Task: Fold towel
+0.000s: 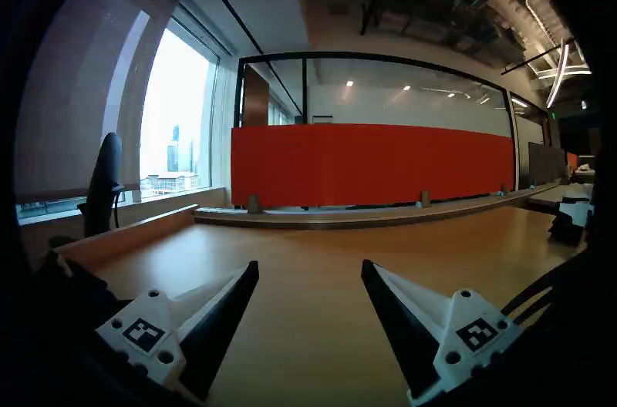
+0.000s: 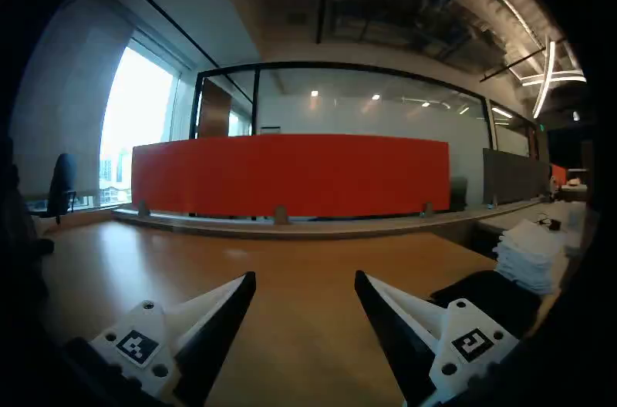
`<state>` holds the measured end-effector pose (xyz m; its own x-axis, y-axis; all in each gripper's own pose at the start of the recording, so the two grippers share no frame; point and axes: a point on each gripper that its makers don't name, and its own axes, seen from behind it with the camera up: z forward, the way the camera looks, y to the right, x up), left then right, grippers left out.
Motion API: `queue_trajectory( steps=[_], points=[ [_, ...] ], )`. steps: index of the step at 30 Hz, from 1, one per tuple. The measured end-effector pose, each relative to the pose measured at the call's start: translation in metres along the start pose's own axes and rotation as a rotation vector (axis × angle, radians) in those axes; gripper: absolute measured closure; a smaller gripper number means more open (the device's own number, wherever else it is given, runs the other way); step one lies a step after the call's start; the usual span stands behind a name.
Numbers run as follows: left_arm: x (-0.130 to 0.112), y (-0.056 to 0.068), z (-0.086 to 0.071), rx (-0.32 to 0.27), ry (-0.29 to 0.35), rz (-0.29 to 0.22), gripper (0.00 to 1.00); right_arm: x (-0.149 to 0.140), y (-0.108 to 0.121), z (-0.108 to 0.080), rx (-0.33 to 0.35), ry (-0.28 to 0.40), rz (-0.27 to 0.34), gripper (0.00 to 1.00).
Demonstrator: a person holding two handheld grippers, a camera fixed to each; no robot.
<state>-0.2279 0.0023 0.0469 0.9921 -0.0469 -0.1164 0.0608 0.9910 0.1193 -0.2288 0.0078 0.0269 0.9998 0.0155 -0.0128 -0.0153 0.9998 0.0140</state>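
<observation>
Wide and bare, the wooden table (image 1: pixel 324 241) runs away from both cameras to a red partition (image 1: pixel 370 164) with glass above it. A bright window (image 1: pixel 173 129) sits at about 10 o'clock in the left gripper view, with a dark office chair (image 1: pixel 102 185) below it at 9 o'clock.

The left gripper (image 1: pixel 309 264) hangs low over the tabletop. Its two fingers are spread wide and bare wood shows between the tips; nothing is held. At 3 o'clock in this view, near the rim, is a small white-and-black object (image 1: pixel 572 220), too distorted to identify.

The right gripper (image 2: pixel 304 276) is also low over the table, its fingers just as far apart and holding nothing.

In the right gripper view a stack of white folded towels (image 2: pixel 532 257) lies at about 3 to 4 o'clock on the far right of the table, well apart from the fingers. The layers lie flat, one on another, with their edges facing 9 o'clock. The fisheye rim squeezes the pile, so its long axis cannot be told. A dark cloth-like heap (image 2: pixel 493 295) lies just beside the stack at 4 o'clock, right next to the right finger.
</observation>
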Motion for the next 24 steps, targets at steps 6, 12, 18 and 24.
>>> queue_trajectory(
  steps=[6, 12, 18, 24],
  points=[
    [0.0011, 0.0000, -0.0007, 0.000, 0.000, 0.000, 0.01, 0.0005, 0.0005, -0.0002, 0.000, 0.000, 0.000, 0.01],
    [0.0036, -0.0005, -0.0017, 0.000, -0.001, 0.000, 0.01, 0.0008, 0.0000, -0.0002, 0.000, 0.000, 0.000, 0.01],
    [0.0072, -0.0013, -0.0032, 0.000, -0.002, 0.001, 0.01, 0.0004, 0.0001, -0.0003, 0.000, 0.000, 0.000, 0.00],
    [0.0102, -0.0026, -0.0044, 0.000, -0.003, 0.001, 0.01, 0.0006, 0.0004, 0.0000, 0.000, 0.000, 0.000, 0.00]
  ],
)
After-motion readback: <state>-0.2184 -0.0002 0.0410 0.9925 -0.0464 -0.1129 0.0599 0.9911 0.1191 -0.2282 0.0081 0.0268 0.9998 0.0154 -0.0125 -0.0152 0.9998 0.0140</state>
